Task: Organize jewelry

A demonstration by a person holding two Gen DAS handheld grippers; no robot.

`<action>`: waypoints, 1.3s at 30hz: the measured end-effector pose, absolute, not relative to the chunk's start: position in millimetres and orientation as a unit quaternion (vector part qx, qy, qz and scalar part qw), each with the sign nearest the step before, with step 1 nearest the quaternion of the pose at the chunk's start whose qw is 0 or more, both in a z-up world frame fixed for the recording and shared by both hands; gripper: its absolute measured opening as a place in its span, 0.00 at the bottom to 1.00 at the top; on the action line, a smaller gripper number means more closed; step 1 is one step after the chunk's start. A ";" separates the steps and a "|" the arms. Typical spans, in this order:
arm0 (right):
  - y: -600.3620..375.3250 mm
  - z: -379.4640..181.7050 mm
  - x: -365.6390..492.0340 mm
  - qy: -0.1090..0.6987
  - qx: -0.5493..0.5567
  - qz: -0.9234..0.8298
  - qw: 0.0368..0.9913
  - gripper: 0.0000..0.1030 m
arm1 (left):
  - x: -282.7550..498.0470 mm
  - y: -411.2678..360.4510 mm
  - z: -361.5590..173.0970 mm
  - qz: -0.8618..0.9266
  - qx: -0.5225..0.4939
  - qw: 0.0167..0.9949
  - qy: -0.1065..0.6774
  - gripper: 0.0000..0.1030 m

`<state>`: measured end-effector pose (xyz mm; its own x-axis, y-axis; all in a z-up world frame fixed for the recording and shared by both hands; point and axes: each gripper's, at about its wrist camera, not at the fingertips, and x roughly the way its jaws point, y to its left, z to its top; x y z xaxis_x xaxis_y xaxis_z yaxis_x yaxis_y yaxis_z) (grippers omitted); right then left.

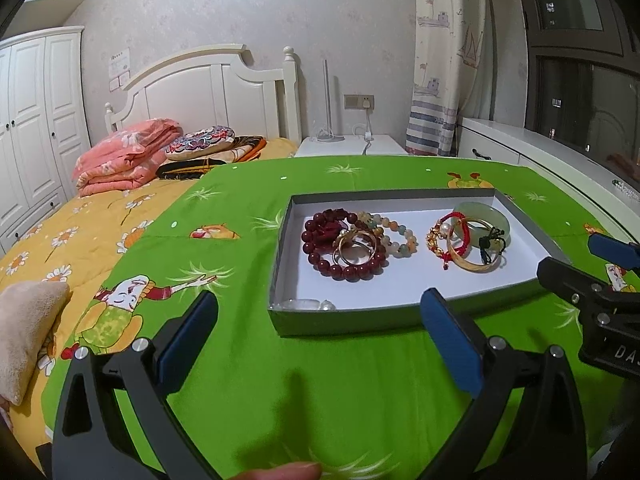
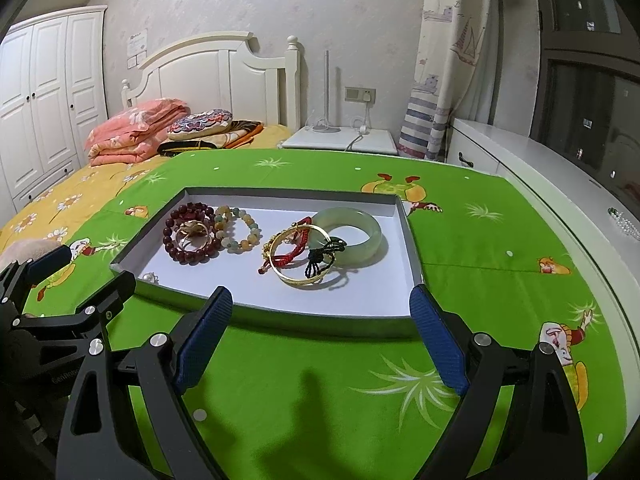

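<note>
The jewelry is all lying inside the shallow grey box (image 2: 404,240), which is serving as the landmark here, and it is sitting in two loose heaps on the white floor of that box. Toward the box's left side the dark red bead bracelet (image 2: 192,236) is ringing a gold ring piece (image 2: 194,234), with the pale mixed-bead bracelet (image 2: 240,232) touching its right edge. Toward the box's right side the jade bangle (image 2: 352,236) is lying flat, and the gold bangle (image 2: 308,268), the red cord bracelet (image 2: 292,244) and a black knotted cord (image 2: 324,258) are overlapping against it. Something small and clear or pearly is resting in the box's near left corner (image 1: 304,304); what it is I cannot tell. The pieces are tangling rather than lying apart, so sorting probably calls for lifting them one at a time; whether these heaps are a mess or a finished grouping is not settled. The box is sitting on a green cartoon cloth (image 2: 320,380) spread over the desk. Just short of the box's near wall, the left claw (image 1: 320,336) and the right claw (image 2: 320,332) are both hovering spread wide and holding nothing, likely to keep a clear approach. Beyond the box's far wall a bed is standing.
</note>
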<state>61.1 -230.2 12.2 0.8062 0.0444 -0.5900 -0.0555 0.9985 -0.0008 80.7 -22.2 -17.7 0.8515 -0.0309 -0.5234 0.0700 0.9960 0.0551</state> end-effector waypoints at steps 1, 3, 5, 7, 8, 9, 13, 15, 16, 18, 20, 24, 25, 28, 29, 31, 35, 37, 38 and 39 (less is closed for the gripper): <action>-230.2 12.2 61.1 0.310 -0.009 0.026 0.950 0.82 | 80.9 -22.0 -18.0 -0.026 0.037 0.961 0.272 0.95; -230.2 12.1 61.0 0.310 -0.009 0.026 0.950 0.82 | 80.4 -22.0 -19.1 -0.026 0.037 0.961 0.273 0.95; -230.4 12.1 61.0 0.310 -0.009 0.026 0.950 0.82 | 80.2 -22.1 -20.3 -0.026 0.036 0.961 0.274 0.95; -230.4 12.1 61.0 0.311 -0.009 0.026 0.950 0.82 | 79.9 -21.6 -20.8 -0.025 0.036 0.961 0.274 0.95; -230.2 12.1 60.7 0.311 -0.009 0.026 0.950 0.82 | 79.9 -21.8 -20.9 -0.026 0.036 0.960 0.275 0.95; -230.0 11.7 60.8 0.311 -0.009 0.026 0.950 0.82 | 79.6 -21.9 -20.9 -0.026 0.036 0.961 0.275 0.95; -229.7 11.5 60.3 0.310 -0.010 0.028 0.950 0.82 | 78.6 -21.9 -21.7 -0.026 0.035 0.960 0.275 0.95; -229.2 11.3 60.1 0.310 -0.010 0.027 0.950 0.82 | 78.9 -22.2 -21.6 -0.026 0.036 0.960 0.276 0.95; -229.2 11.3 59.7 0.310 -0.010 0.027 0.950 0.82 | 79.0 -22.2 -21.6 -0.026 0.035 0.960 0.275 0.95; -229.2 11.3 60.1 0.310 -0.010 0.027 0.950 0.82 | 78.9 -21.9 -21.9 -0.026 0.035 0.960 0.276 0.95; -229.1 11.2 60.0 0.310 -0.010 0.027 0.950 0.82 | 78.8 -21.8 -21.9 -0.025 0.035 0.960 0.276 0.95; -229.4 11.1 60.0 0.310 -0.010 0.027 0.950 0.82 | 78.9 -21.2 -23.2 -0.024 0.033 0.960 0.277 0.95; -229.3 11.2 60.2 0.310 -0.010 0.027 0.950 0.82 | 78.7 -21.0 -23.5 -0.024 0.033 0.960 0.277 0.95; -229.3 11.1 60.2 0.310 -0.010 0.027 0.950 0.82 | 78.3 -21.3 -23.7 -0.024 0.033 0.960 0.277 0.95; -229.3 11.1 60.2 0.310 -0.010 0.027 0.950 0.82 | 78.3 -21.3 -23.8 -0.024 0.033 0.960 0.277 0.95; -229.3 11.0 60.2 0.310 -0.010 0.027 0.950 0.82 | 78.5 -21.5 -23.8 -0.024 0.033 0.960 0.278 0.95; -229.2 11.0 60.1 0.311 -0.010 0.027 0.950 0.82 | 78.1 -21.5 -23.7 -0.024 0.033 0.960 0.277 0.95; -229.3 10.8 60.0 0.311 -0.010 0.027 0.950 0.82 | 78.1 -21.5 -23.8 -0.023 0.033 0.960 0.277 0.95; -229.2 11.0 60.1 0.311 -0.010 0.027 0.950 0.82 | 78.7 -21.6 -23.6 -0.023 0.033 0.960 0.277 0.95; -229.3 11.1 60.3 0.311 -0.010 0.027 0.950 0.82 | 78.7 -21.6 -23.9 -0.024 0.033 0.960 0.277 0.95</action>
